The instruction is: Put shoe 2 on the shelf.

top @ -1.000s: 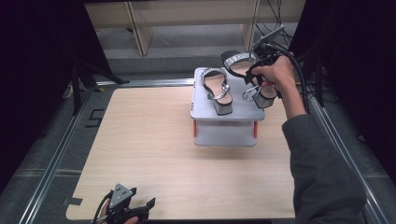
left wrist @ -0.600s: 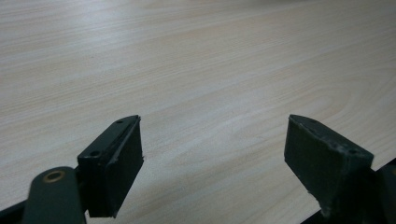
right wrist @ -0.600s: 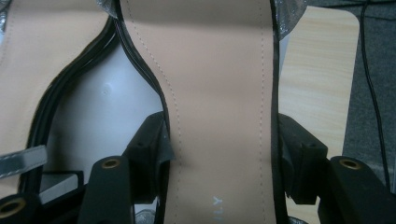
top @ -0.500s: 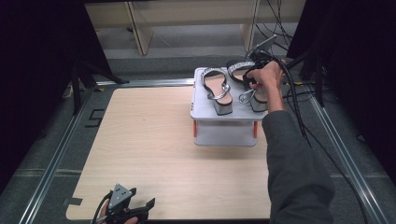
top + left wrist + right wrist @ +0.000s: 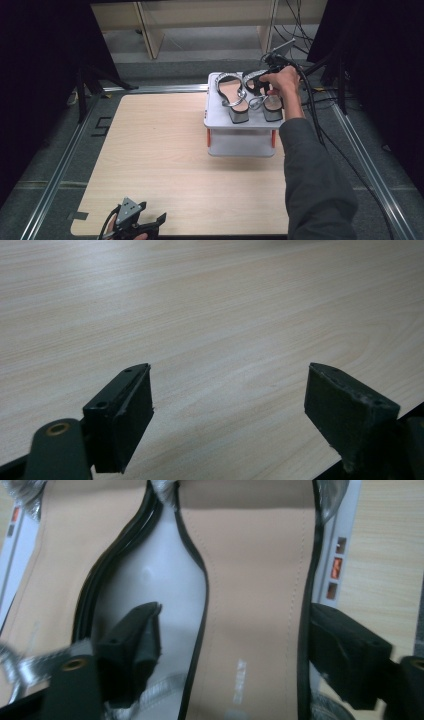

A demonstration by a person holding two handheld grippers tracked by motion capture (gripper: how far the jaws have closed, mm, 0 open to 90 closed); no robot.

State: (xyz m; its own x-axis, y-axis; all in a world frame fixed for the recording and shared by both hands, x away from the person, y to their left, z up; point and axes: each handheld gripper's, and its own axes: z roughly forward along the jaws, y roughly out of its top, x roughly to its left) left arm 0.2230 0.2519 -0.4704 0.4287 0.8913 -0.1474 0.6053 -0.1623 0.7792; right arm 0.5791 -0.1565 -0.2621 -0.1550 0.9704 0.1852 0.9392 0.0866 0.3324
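A pale wood-grain rectangular table [image 5: 165, 165] spans most of the high view, its left and near stretches open, bordered by metal rails. Toward its far right stands a small grey two-tier shoe rack with orange posts [image 5: 240, 141]. On its top shelf sit two black-edged sandals with beige insoles, silver glittery straps and block heels, side by side with a narrow gap; their long axes run near to far, heels toward the near edge. The right sandal [image 5: 272, 102] lies just inside the rack's right edge, the left sandal [image 5: 235, 100] beside it.

The right gripper [image 5: 260, 84], held by a hand in a grey sleeve, hovers over the right sandal. Its jaws have just been opening and now straddle the insole [image 5: 255, 605], one pad in the gap between the shoes, the other outside the edge, neither pressing. Faint insole printing is unreadable.

The left gripper [image 5: 145, 225] rests at the table's near left edge, jaws wide apart over bare wood [image 5: 225, 330].
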